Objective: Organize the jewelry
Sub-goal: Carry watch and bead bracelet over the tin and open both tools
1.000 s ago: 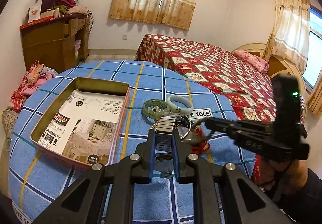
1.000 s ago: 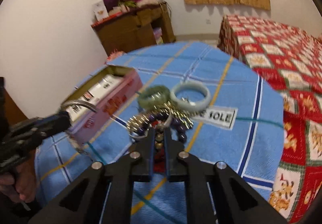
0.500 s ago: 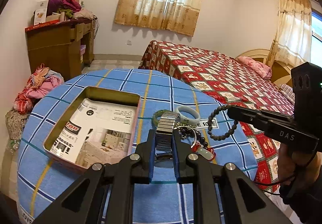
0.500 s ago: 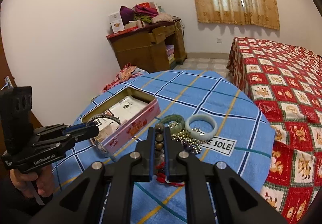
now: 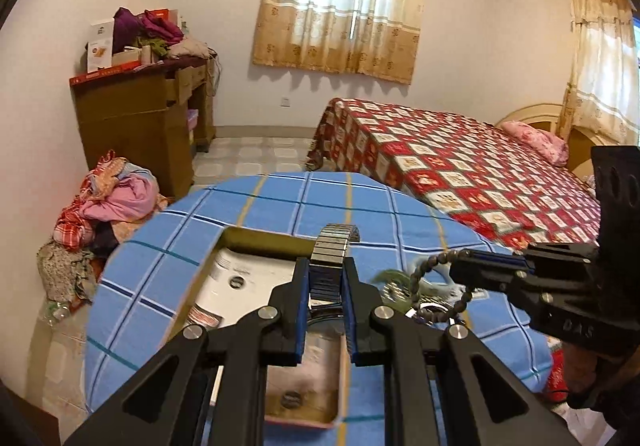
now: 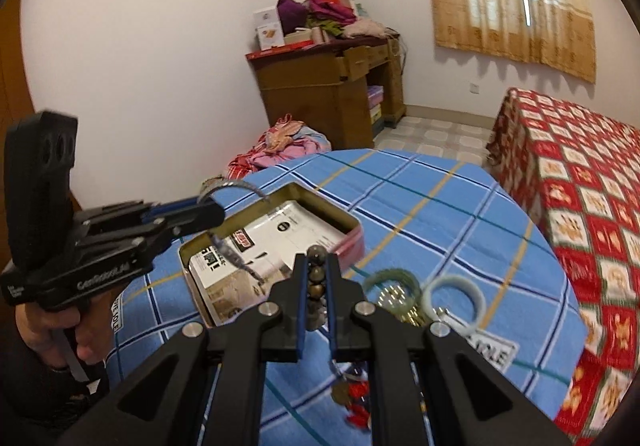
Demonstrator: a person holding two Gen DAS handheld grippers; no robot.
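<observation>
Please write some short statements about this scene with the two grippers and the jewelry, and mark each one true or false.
1. The left gripper holds a metal watch band. True.
2. The right gripper has open jaws with nothing in them. False: its jaws are shut on a string of dark beads.
3. The tin box on the table has paper inside. True.
4. The pale bangle lies inside the tin box. False: it lies on the blue checked cloth, beside the green bracelet.
5. Both held pieces are lifted off the table. True.
</observation>
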